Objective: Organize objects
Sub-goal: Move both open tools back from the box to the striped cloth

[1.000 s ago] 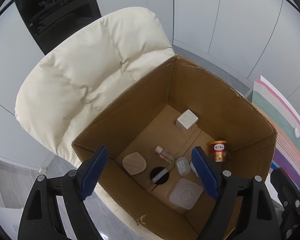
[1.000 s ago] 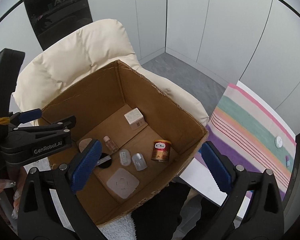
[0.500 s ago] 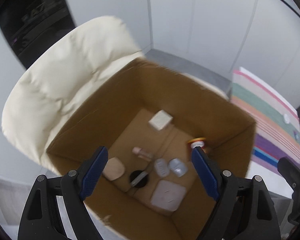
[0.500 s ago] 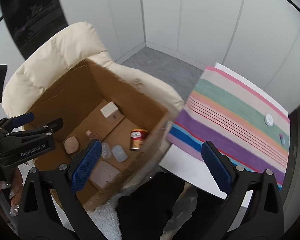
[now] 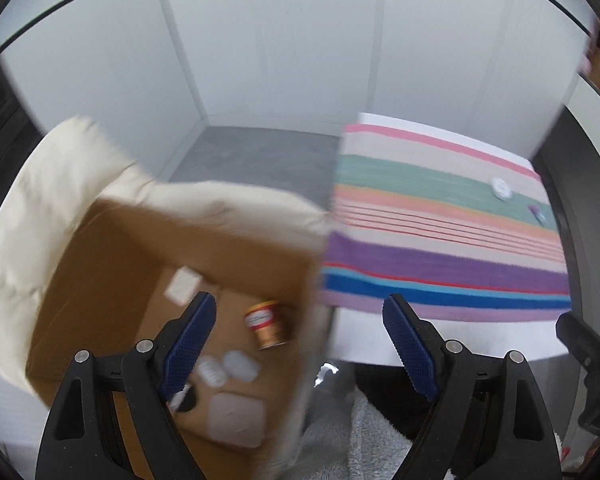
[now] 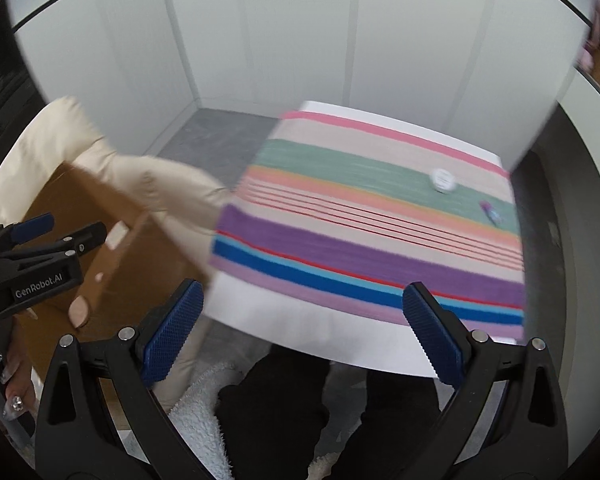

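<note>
Judging by the cardboard box [image 5: 112, 264], most sorting looks done: a can [image 5: 266, 324] and several pale items lie inside. Beyond it, on the striped tabletop [image 6: 340, 248], a white disc [image 6: 443, 179] and small purple item [image 6: 490, 211] remain. Left claw [image 5: 296, 338] and right claw [image 6: 302, 330] gape wide, both empty.

Both views now swing away from the box [image 5: 112, 264] toward the striped cloth [image 6: 372, 240]. In the left wrist view the box slides to the lower left and blurs, the cloth filling the right. In the right wrist view the box sits at the left edge; the white disc [image 6: 443, 179] now shows plainly.
</note>
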Motion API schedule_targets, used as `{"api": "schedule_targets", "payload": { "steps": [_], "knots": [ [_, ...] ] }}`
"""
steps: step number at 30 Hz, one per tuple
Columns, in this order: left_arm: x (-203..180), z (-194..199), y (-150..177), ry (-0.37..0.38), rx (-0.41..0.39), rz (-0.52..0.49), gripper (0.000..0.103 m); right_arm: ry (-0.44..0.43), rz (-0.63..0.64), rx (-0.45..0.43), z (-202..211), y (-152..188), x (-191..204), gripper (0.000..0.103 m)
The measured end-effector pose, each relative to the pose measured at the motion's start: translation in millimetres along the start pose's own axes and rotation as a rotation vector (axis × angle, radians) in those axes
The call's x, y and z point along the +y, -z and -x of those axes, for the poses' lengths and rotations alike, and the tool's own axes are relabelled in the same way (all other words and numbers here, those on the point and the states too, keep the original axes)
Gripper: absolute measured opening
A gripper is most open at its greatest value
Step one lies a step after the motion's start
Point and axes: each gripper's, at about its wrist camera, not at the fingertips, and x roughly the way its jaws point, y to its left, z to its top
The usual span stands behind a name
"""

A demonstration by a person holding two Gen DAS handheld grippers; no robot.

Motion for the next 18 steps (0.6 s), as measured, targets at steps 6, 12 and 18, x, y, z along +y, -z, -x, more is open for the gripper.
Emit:
{"api": "schedule_targets", "payload": {
  "steps": [6, 12, 18],
  "knots": [
    [-84, 2, -9, 0.046, -0.035, -0.136, 0.087, 0.072, -0.127, -0.017, 19, 15, -82, 0.101],
    [-154, 8, -18, 0.131, -0.048, -0.205, 0.087, 0.131, -0.245, -0.026, 37, 41, -148, 0.101],
    [-208, 7, -15, 0.102, -0.106, -0.304, 0.087, 0.177, -0.335, -0.031, 49, 62, -198, 0.101]
  ]
}}
